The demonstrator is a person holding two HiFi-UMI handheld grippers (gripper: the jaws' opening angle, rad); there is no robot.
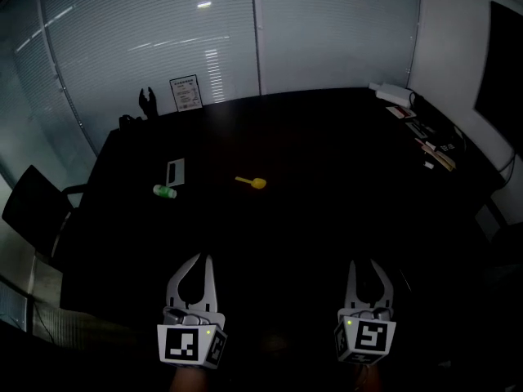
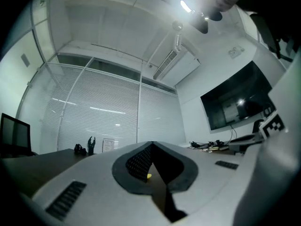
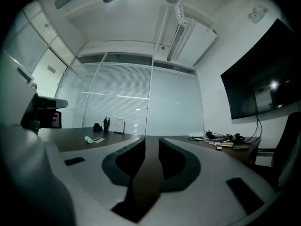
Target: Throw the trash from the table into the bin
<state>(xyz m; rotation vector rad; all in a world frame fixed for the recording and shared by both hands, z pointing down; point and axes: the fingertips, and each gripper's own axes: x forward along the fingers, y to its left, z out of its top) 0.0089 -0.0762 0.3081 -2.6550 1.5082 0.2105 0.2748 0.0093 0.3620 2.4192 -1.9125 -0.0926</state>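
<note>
Plainly empty, our left gripper was pressed together and our right gripper slightly spread; we judged the distant yellow spoon could skid away if nudged.

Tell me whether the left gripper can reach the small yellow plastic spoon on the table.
Likely yes: only bare dark table lies between the left gripper and the small yellow plastic spoon.

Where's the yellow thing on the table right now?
In the head view the yellow item lies alone near the middle of the table, to the right of the green bottle and the grey card.
</note>
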